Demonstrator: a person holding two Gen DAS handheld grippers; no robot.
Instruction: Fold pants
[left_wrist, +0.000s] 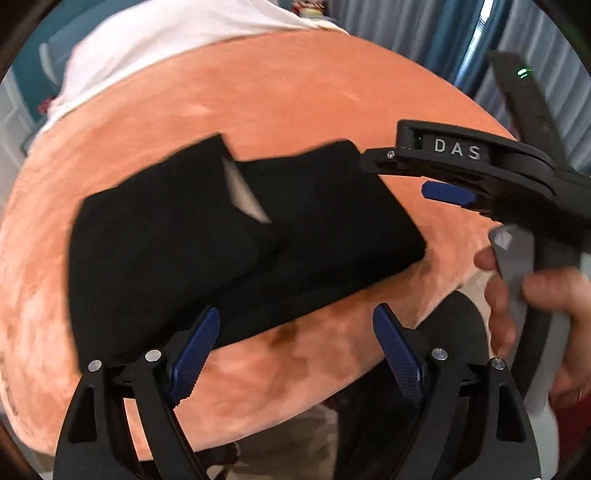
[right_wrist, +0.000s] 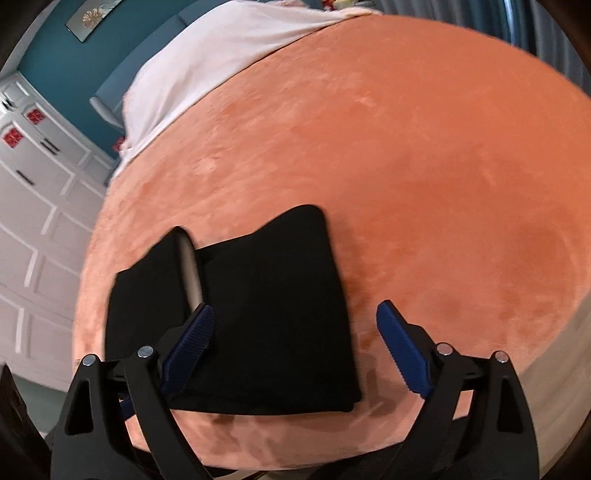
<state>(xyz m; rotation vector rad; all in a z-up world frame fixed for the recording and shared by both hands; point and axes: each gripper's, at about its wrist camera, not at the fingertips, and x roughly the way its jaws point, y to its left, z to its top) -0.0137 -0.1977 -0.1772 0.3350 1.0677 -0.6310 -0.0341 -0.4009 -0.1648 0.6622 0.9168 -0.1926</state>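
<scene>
The black pants (left_wrist: 236, 236) lie folded into a compact stack on the orange plush blanket (left_wrist: 295, 92), with a pale strip of lining (left_wrist: 243, 195) showing at a fold. My left gripper (left_wrist: 295, 314) stands open over the stack's near edge, with nothing between its blue pads. My right gripper (left_wrist: 395, 177) reaches in from the right beside the stack's far corner, a hand (left_wrist: 546, 295) on its handle. In the right wrist view the pants (right_wrist: 266, 314) lie just under the right gripper (right_wrist: 295, 308), which is open and holds nothing. Its left finger (right_wrist: 188, 343) hangs over the cloth.
A white sheet (right_wrist: 207, 66) covers the far end of the bed beyond the orange blanket (right_wrist: 406, 147). A white panelled wardrobe (right_wrist: 37, 206) stands to the left and blue-grey curtains (left_wrist: 424, 29) hang behind. The bed's near edge drops off just below the grippers.
</scene>
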